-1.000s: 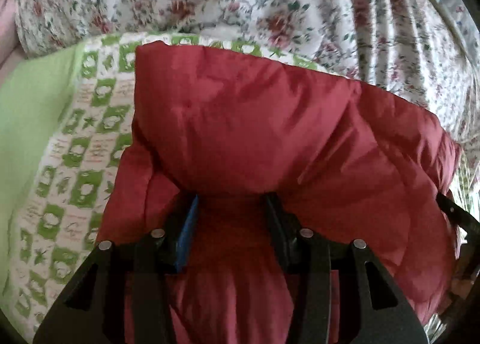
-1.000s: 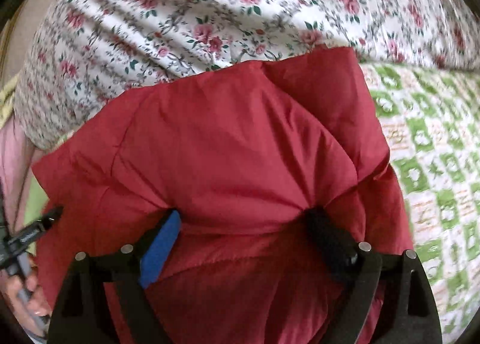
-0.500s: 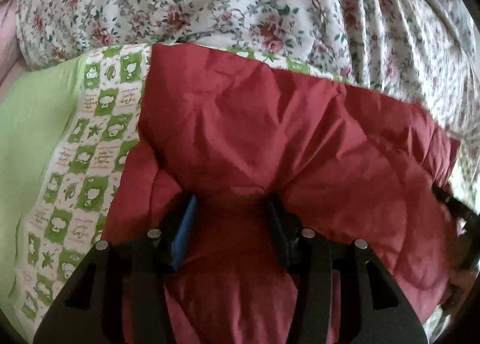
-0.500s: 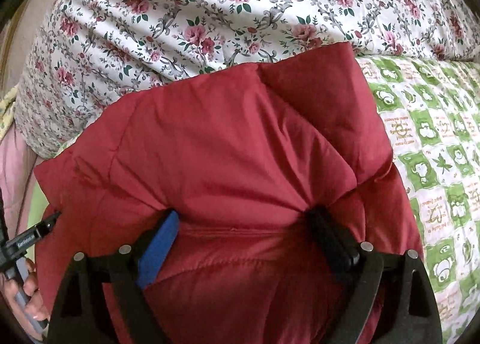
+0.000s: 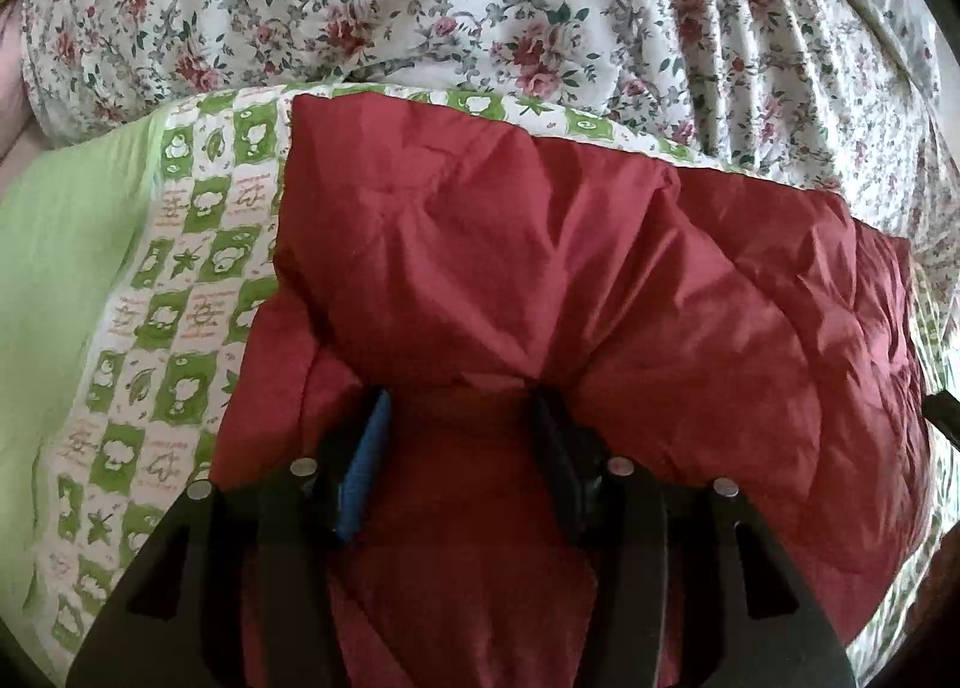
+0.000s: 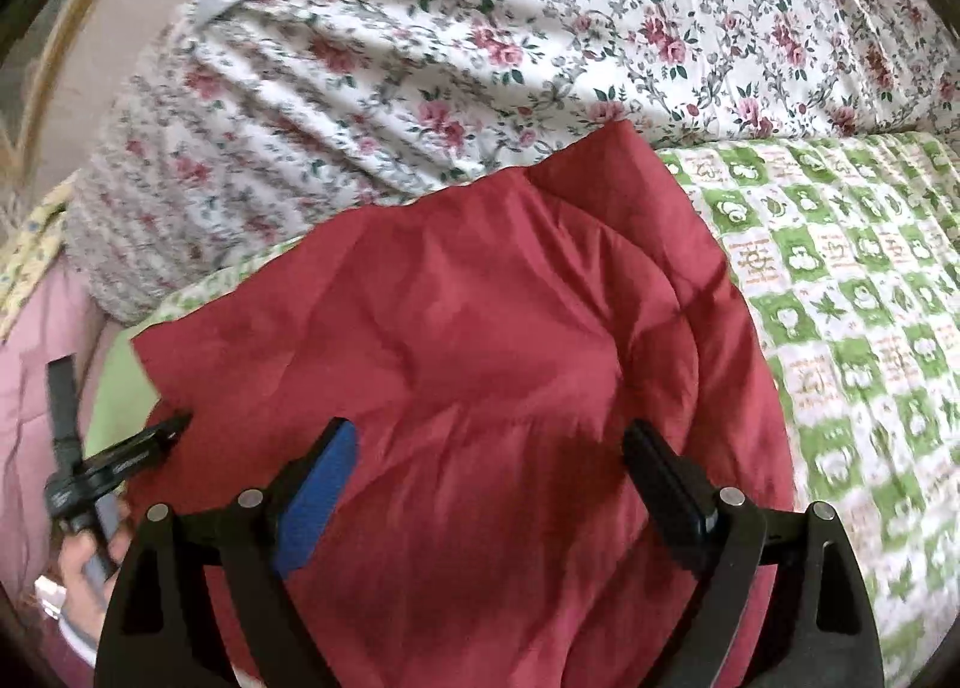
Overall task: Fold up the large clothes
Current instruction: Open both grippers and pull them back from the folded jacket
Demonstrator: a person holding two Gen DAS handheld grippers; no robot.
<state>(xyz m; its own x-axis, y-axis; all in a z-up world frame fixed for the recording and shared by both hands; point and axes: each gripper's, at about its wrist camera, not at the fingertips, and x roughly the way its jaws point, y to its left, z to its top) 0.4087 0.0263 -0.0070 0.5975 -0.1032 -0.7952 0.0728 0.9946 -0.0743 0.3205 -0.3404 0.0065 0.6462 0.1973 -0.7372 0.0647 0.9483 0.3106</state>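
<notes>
A padded dark red garment lies folded over on a green-and-white patterned quilt. My left gripper has its fingers tucked under a bunched fold of the garment, and the fabric fills the gap between them. In the right wrist view the same red garment lies flat, and my right gripper stands open just above it, fingers wide apart with no fabric pinched. The left gripper tool and the hand holding it show at the left edge.
A white floral duvet is heaped behind the garment, also seen in the right wrist view. Plain green fabric lies at far left. Pink bedding and a wooden frame are at the right view's left side.
The folded part of the garment has come down flat onto the quilt. My right gripper has let go of the fabric and opened wider; the left gripper still has fabric between its fingers.
</notes>
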